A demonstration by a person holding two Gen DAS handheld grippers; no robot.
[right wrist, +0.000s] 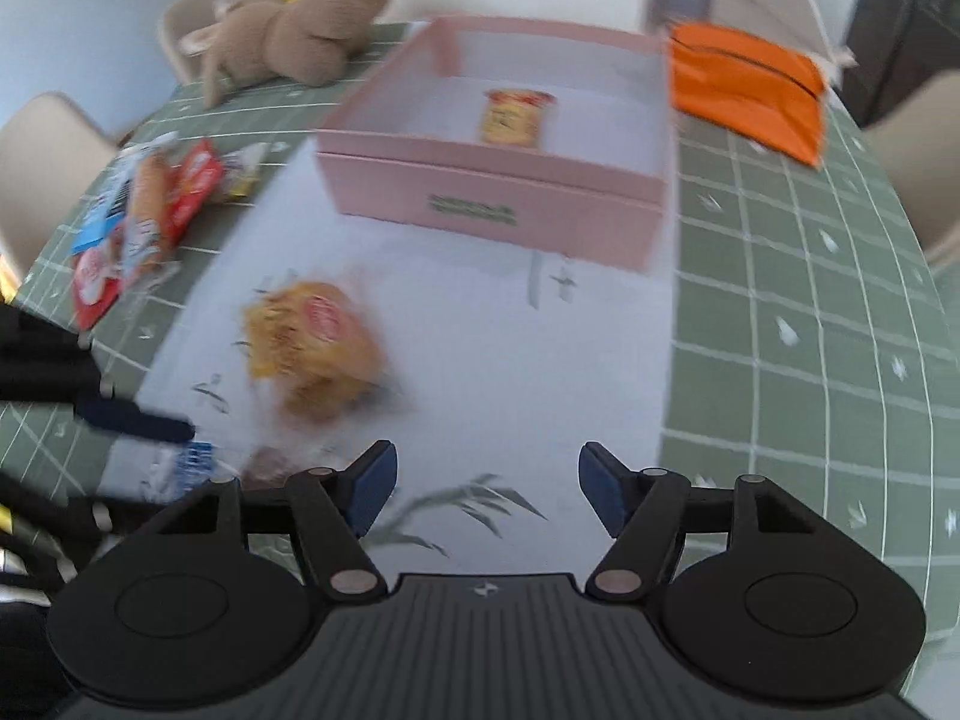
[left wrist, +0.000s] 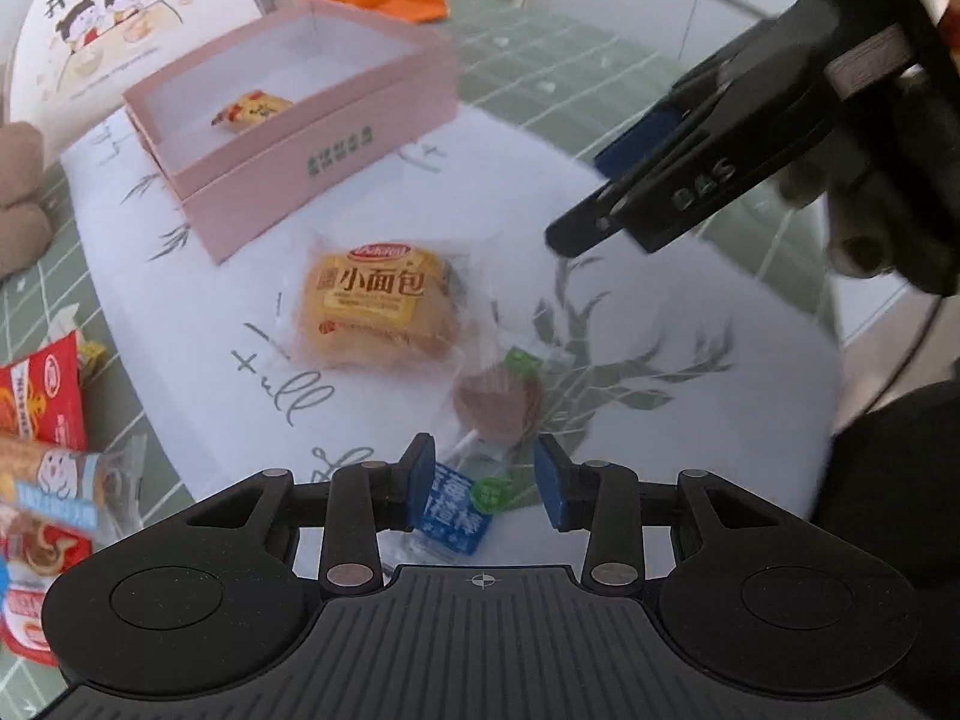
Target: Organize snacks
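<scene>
In the left wrist view my left gripper (left wrist: 483, 462) hangs open over a lollipop (left wrist: 498, 405) in a clear wrapper with a blue label. The stick end lies between the pads, which do not press on it. Just beyond lies a wrapped small bread (left wrist: 378, 306). The pink box (left wrist: 312, 138) stands further back with one yellow snack (left wrist: 252, 108) inside. My right gripper (right wrist: 486, 474) is open and empty above the white mat (right wrist: 510, 372). From there the bread (right wrist: 312, 342) lies ahead to the left and the box (right wrist: 498, 204) straight ahead.
A pile of wrapped snacks (right wrist: 144, 216) lies on the green checked cloth (right wrist: 810, 300) left of the mat. A brown plush toy (right wrist: 288, 30) and an orange pouch (right wrist: 744, 90) flank the box at the back. Chairs stand around the table.
</scene>
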